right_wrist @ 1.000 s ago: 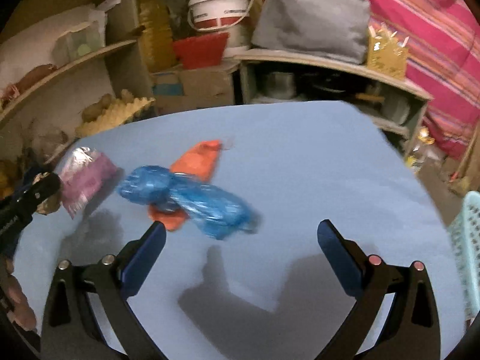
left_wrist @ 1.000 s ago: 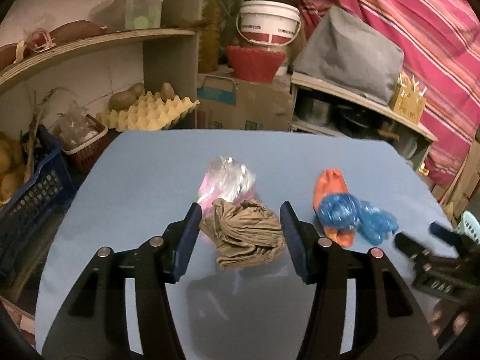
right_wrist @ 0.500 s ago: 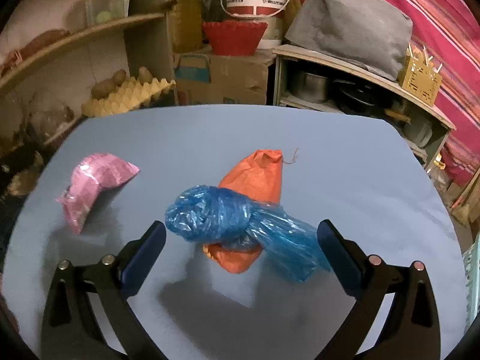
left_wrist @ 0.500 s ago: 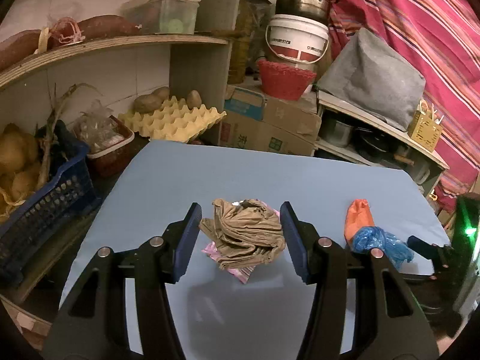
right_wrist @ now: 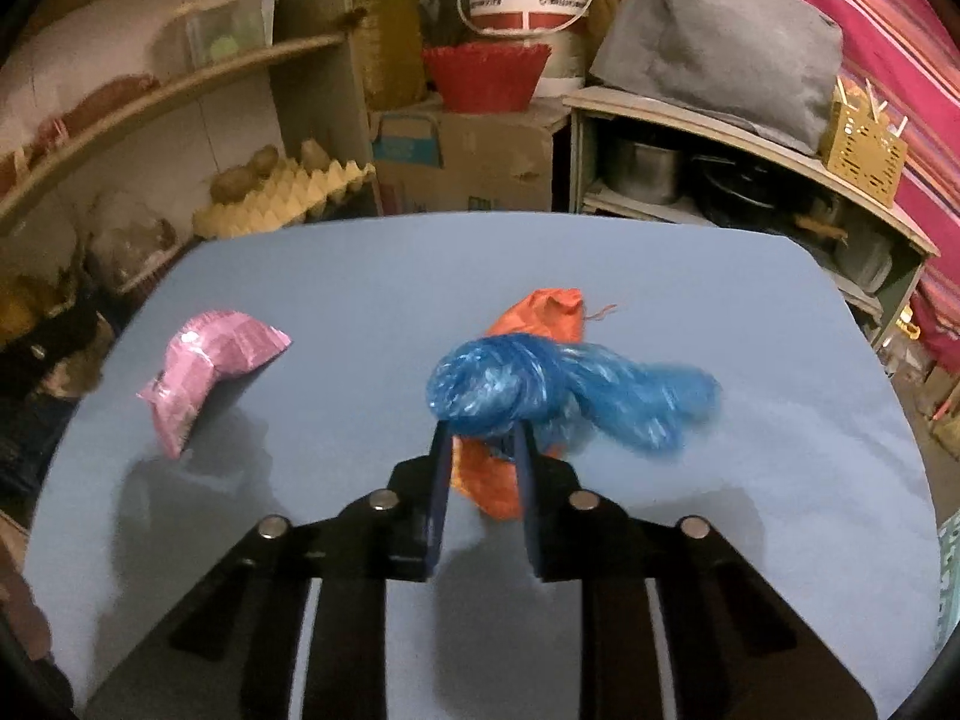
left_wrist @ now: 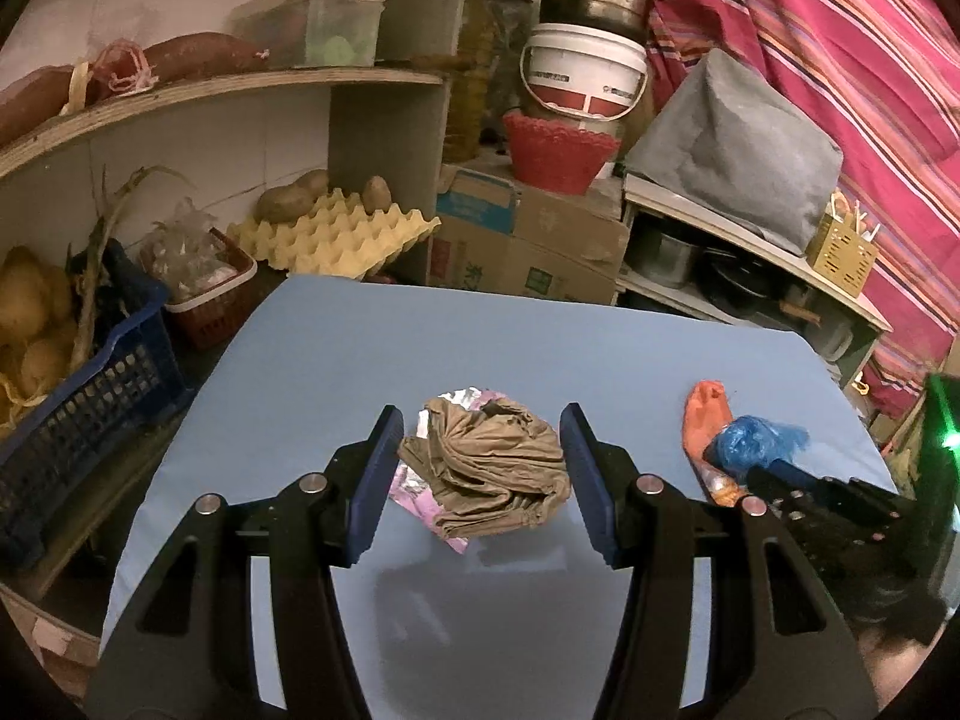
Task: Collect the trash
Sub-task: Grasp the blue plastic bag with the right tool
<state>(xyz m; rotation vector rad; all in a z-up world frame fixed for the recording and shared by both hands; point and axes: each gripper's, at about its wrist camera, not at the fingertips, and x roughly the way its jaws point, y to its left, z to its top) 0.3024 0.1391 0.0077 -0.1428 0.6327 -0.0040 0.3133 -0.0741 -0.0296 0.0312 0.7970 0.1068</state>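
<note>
My left gripper (left_wrist: 480,468) is shut on a crumpled brown paper wad (left_wrist: 489,471) and holds it above the blue table (left_wrist: 372,348). A pink foil wrapper (left_wrist: 414,489) lies under it; it also shows in the right wrist view (right_wrist: 204,360). My right gripper (right_wrist: 480,450) is shut on a knotted blue plastic bag (right_wrist: 540,390), lifted a little over an orange wrapper (right_wrist: 540,312) that lies on the table. The left wrist view shows the blue bag (left_wrist: 756,438), the orange wrapper (left_wrist: 702,414) and the right gripper at the right.
A dark blue crate (left_wrist: 78,408) and a red basket (left_wrist: 210,294) stand left of the table. Shelves, an egg tray (left_wrist: 336,237), cardboard boxes (left_wrist: 528,240) and a white bucket (left_wrist: 582,81) stand behind it. A pale basket edge (right_wrist: 948,564) shows at the right.
My right gripper has closed on the blue bag and lifted it off the orange wrapper. My left gripper has risen and pulled back with the brown wad.
</note>
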